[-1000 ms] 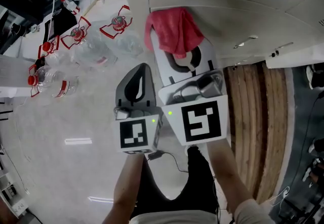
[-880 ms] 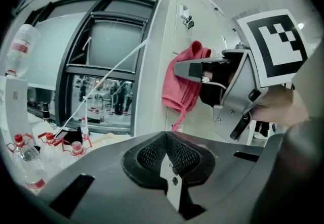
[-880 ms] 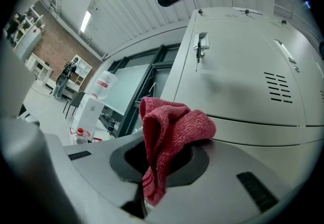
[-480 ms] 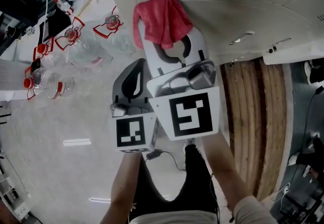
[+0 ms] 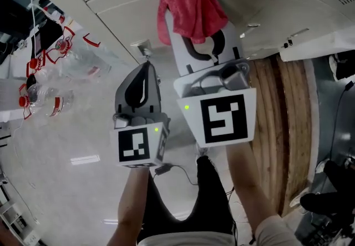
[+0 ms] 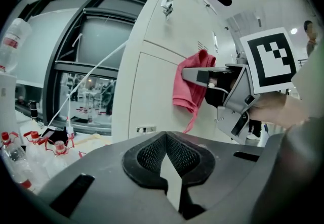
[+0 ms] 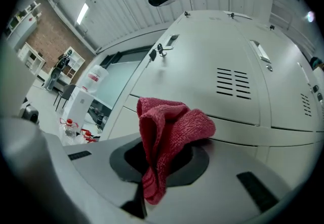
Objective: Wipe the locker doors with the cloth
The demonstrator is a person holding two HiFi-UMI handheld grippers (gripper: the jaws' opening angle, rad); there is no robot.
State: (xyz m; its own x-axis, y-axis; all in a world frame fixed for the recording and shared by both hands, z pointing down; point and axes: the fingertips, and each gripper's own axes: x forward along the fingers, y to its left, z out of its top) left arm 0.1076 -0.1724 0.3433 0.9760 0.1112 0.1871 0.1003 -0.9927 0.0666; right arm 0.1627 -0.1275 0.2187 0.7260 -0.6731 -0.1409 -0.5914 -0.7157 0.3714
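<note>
Right now I have the right gripper (image 7: 152, 175) pinching the red cloth (image 7: 169, 127) by a fold, with most of the fabric bunched ahead of the jaws and a tail hanging below them. From the left gripper view the wad seems to lie against the pale locker door (image 7: 212, 61), near the seam between an upper and a lower door, though I can't judge how hard it presses. My left gripper (image 6: 164, 139) is pressed together on nothing and sits just beside the right one, pointing at the same door.

I'd say I'm in the wiping stroke itself. To do it well, I want the soft wad to meet the metal, not the hard jaw tips, so I should tilt the right gripper until the bunched part leads. Strokes should run in overlapping bands across the flat panel. The vent slots (image 7: 234, 84) and the small latch (image 5: 145, 48) could snag loose fabric, so I'd go round them slowly. The pinch needs to be firm, since drag on the door could pull the fold free. I'd hold the left gripper clear, away from the bottles (image 5: 52, 100) lying off to the left.
</note>
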